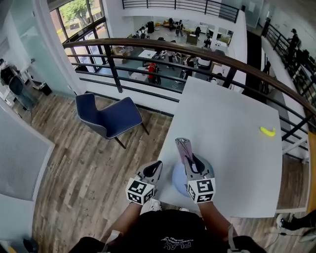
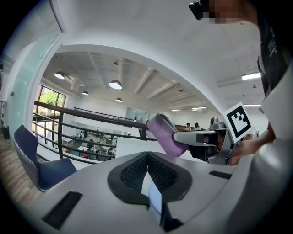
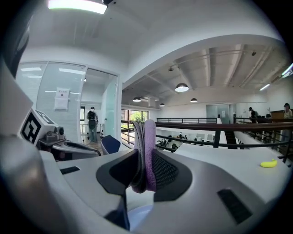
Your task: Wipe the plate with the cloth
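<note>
Head view is showing the right gripper [image 1: 188,158] clamping the cloth [image 1: 182,146] upright above the plate [image 1: 178,184], which is sitting near the front edge of the counter [image 1: 232,148]. Left gripper [image 1: 157,166] is hovering just beside the plate, jaws together, empty.

Bright and even throughout, daylit from tall windows [image 1: 79,20] at the head view's upper left. Blown-out white at the round ceiling lamps [image 2: 115,84] and strip light [image 3: 78,4]. Pale glare across the white table [image 1: 222,128]; shadows faint and soft. Heavy fisheye bowing of the railing [image 1: 197,54], black vignette in gripper-view corners. Crisp on the cloth [image 3: 145,137], soft on the near shell of the right gripper [image 3: 145,153].
</note>
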A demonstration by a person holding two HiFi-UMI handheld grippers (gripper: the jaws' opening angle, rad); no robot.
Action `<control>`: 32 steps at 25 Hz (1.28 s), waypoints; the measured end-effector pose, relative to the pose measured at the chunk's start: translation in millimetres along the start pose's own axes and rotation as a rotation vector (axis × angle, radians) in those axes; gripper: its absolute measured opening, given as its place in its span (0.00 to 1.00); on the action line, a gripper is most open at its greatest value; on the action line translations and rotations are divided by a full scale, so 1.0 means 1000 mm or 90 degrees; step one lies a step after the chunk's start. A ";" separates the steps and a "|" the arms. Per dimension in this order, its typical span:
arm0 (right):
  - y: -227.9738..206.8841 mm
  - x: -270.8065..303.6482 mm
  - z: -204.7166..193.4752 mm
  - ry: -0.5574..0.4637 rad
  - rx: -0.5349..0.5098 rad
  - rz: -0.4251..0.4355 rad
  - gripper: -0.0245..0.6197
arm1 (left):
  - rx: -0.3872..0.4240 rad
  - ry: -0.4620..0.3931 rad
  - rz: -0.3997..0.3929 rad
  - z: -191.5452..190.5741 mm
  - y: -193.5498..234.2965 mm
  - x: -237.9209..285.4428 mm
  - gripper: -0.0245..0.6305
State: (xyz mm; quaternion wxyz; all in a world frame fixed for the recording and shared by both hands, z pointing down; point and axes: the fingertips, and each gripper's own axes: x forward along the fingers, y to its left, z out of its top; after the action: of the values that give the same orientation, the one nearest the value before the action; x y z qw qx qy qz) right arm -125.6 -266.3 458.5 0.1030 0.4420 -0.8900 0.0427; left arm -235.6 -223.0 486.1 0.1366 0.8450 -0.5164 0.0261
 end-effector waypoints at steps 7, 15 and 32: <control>-0.042 -0.006 -0.015 0.028 0.000 -0.103 0.19 | 0.020 0.024 -0.071 0.007 0.003 0.028 0.06; -0.085 -0.027 -0.044 0.070 0.028 -0.139 0.19 | 0.020 0.027 -0.111 0.003 -0.021 0.055 0.06; -0.090 -0.042 -0.130 0.193 0.000 -0.091 0.19 | 0.007 0.106 -0.063 -0.063 -0.012 0.093 0.06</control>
State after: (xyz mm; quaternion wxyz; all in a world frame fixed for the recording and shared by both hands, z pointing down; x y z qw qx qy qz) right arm -10.5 -266.2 574.1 0.2390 0.4929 -0.8305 0.1012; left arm -175.2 -281.9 561.5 0.1756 0.8649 -0.4611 0.0920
